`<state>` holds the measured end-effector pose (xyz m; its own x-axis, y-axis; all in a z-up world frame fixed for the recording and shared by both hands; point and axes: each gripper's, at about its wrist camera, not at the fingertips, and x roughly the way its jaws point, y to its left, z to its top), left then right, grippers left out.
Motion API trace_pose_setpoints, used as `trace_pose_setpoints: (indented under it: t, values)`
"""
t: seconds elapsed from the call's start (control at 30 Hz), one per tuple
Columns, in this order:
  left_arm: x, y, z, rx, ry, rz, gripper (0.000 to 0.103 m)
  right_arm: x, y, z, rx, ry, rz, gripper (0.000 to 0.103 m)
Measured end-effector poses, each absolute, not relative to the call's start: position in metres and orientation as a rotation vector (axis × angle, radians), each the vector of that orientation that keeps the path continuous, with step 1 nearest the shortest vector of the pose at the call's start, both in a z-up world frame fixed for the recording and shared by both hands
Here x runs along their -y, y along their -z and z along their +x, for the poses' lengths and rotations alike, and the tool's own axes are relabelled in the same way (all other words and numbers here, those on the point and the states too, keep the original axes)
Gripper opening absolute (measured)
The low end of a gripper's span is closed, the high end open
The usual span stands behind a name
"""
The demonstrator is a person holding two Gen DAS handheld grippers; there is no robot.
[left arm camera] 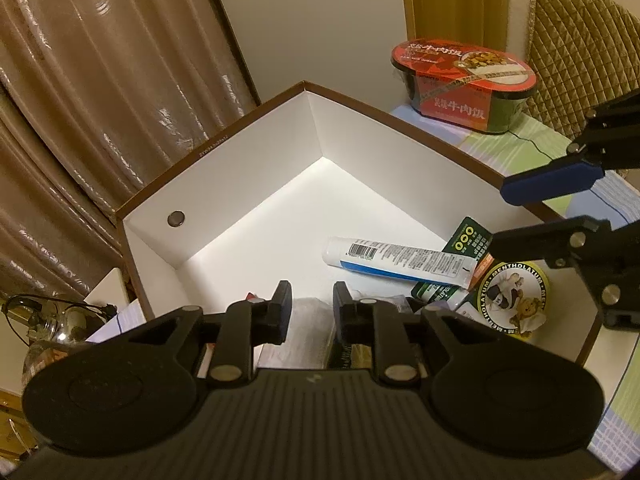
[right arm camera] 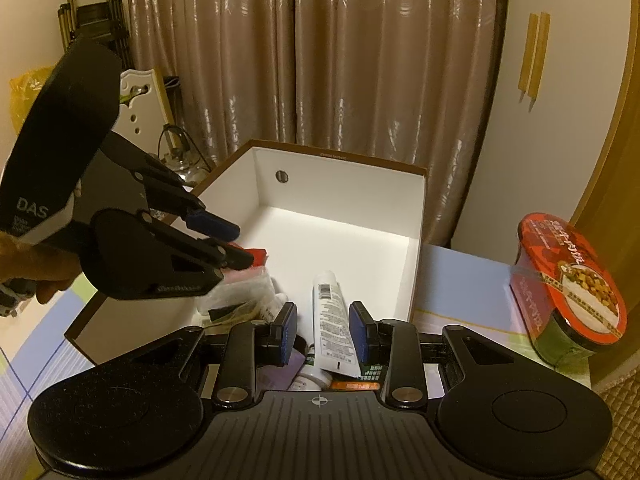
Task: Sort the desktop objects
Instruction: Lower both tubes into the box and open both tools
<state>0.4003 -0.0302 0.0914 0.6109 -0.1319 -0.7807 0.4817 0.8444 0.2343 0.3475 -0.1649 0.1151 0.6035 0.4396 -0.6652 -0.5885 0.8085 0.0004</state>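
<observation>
A white box with a brown rim (left arm camera: 256,184) (right arm camera: 344,200) stands on the table. In it lie a white tube (left arm camera: 400,258) (right arm camera: 332,320), a green packet (left arm camera: 468,240), a round Mentholatum tin (left arm camera: 514,300) and a clear plastic bag (right arm camera: 240,292) (left arm camera: 308,332). My left gripper (left arm camera: 311,312) (right arm camera: 240,242) is open and empty over the box's near side, just above the bag. My right gripper (right arm camera: 323,332) (left arm camera: 500,216) is open and empty above the tube.
An instant beef rice bowl with a red lid (left arm camera: 464,84) (right arm camera: 572,288) stands on the striped tablecloth (left arm camera: 516,140) beside the box. Brown curtains (right arm camera: 320,60) hang behind. A quilted chair back (left arm camera: 580,52) is at the far right. A glass jar (left arm camera: 52,328) sits left.
</observation>
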Motion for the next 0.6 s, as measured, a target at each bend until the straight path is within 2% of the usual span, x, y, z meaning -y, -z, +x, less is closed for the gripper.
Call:
trace_pose_setpoints:
  t: [0.6]
  values:
    - [0.019,-0.118,0.367,-0.827,0.329,0.425,0.02,0.163,-0.131,0.327,-0.681,-0.587,-0.237,0.032]
